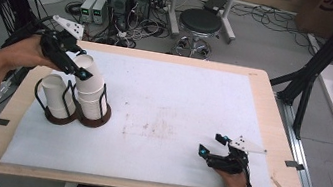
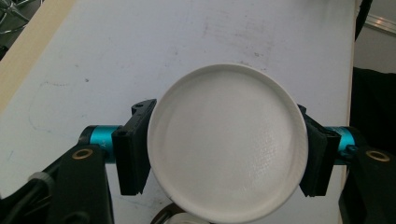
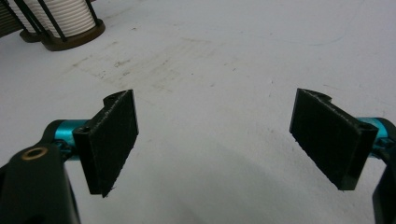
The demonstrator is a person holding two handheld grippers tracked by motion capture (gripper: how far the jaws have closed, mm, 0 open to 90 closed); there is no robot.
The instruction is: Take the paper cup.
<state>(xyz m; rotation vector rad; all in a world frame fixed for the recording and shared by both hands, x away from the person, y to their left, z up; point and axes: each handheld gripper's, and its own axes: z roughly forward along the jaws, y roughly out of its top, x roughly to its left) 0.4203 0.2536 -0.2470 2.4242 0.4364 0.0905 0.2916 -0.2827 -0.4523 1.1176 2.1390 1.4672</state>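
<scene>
Okay, left gripper [image 1: 80, 67] is clamped across a white paper cup [image 2: 228, 142], jaws pressing opposite sides of its wall, cup bottom facing its camera. Directly below it sits the stack of white cups [image 1: 92, 97] in a dark wire-frame holder [image 1: 95, 119]; a second holder [image 1: 55, 115] just beside. Probably seating or lifting that cup: keep it coaxial with the stack, move straight, don't crush. Right gripper [image 3: 215, 140] idles with jaws spread wide over the white board [image 1: 174, 125], nothing between them.
</scene>
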